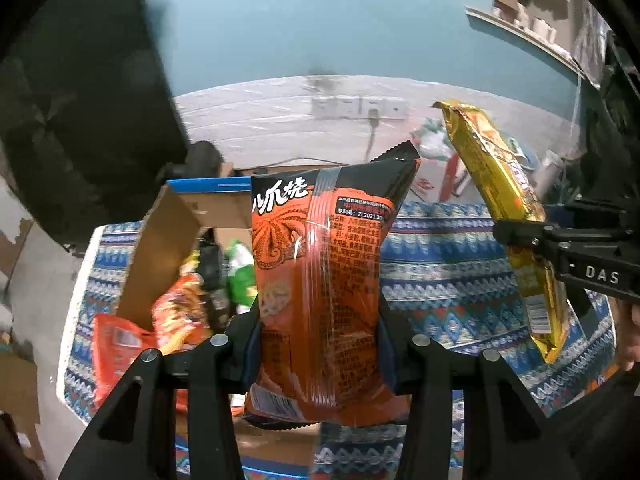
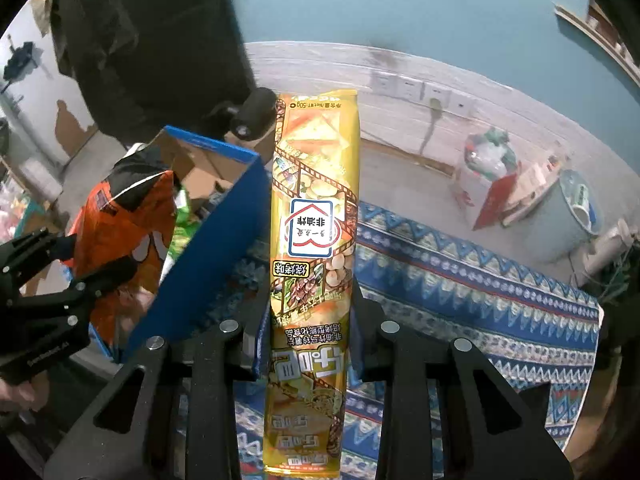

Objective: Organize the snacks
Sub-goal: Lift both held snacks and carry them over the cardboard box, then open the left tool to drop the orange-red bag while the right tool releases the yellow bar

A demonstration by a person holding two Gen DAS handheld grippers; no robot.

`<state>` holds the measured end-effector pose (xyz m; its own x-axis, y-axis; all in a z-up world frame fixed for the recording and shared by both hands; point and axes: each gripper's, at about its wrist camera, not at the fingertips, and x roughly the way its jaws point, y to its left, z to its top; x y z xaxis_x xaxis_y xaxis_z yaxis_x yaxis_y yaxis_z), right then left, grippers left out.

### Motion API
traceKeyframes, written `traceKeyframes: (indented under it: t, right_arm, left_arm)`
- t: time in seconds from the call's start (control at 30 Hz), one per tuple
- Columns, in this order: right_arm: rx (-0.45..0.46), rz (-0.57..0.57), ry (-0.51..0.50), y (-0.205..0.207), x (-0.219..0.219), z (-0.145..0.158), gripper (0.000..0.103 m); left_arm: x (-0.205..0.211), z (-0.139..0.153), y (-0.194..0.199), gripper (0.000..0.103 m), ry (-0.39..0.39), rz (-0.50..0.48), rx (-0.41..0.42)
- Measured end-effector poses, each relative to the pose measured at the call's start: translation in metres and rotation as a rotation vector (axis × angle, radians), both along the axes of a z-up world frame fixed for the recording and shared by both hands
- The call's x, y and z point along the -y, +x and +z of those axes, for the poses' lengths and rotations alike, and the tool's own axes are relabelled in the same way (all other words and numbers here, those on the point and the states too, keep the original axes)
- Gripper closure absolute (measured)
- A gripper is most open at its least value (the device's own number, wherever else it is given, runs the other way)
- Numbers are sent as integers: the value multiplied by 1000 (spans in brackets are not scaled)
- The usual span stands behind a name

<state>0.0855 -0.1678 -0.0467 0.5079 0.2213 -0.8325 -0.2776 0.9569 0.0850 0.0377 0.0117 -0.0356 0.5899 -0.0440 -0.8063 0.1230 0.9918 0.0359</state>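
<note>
Left wrist view looked down over a patterned blue cloth (image 1: 452, 264) that covered the work surface, with a pale skirting board and a blue wall on the far side. Next in size was the open cardboard box (image 1: 168, 248), blue on the outside, which stood at the far left on the cloth with its flaps up, probably so packets could be dropped in from above; green and orange packets already lay inside it, and a loose orange packet (image 1: 116, 344) lay against its near side.

Smaller was the orange snack bag (image 1: 320, 292), held upright by the left gripper (image 1: 320, 344), whose jaws were partly closed and pressed on the bag's lower half from both sides. Gripping low on a puffed bag likely kept the air cushion from slipping out of the pads. In the right wrist view that same bag hung just beside the box's near wall, not yet over the opening.

Slimmest was the yellow snack packet (image 2: 312, 264), pinched in its lower part by the right gripper (image 2: 310, 344), jaws almost fully shut because the packet was so narrow. It stood upright to the right of the box, above the cloth. Both packets seemed to be on their way to the box.
</note>
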Motion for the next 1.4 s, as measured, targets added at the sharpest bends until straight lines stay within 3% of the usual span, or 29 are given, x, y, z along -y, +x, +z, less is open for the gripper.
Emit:
traceKeyframes:
  t: [0.47, 0.93, 1.0, 1.1, 1.4]
  right_arm:
    - [-18, 121, 24, 20, -89, -1, 74]
    - [-73, 169, 93, 48, -143, -15, 74]
    - [-87, 171, 109, 52, -150, -18, 74]
    - [-105, 173, 120, 56, -158, -23, 73]
    - [-164, 158, 148, 67, -175, -44, 73]
  left_arm:
    - [-87, -14, -3, 55, -24, 171, -28]
    - [-126, -33, 6, 55, -34, 285, -85]
    - [-127, -33, 6, 53, -28, 287, -82]
    - [-128, -30, 5, 40, -13, 297, -74]
    - [-138, -18, -2, 30, -34, 328, -51]
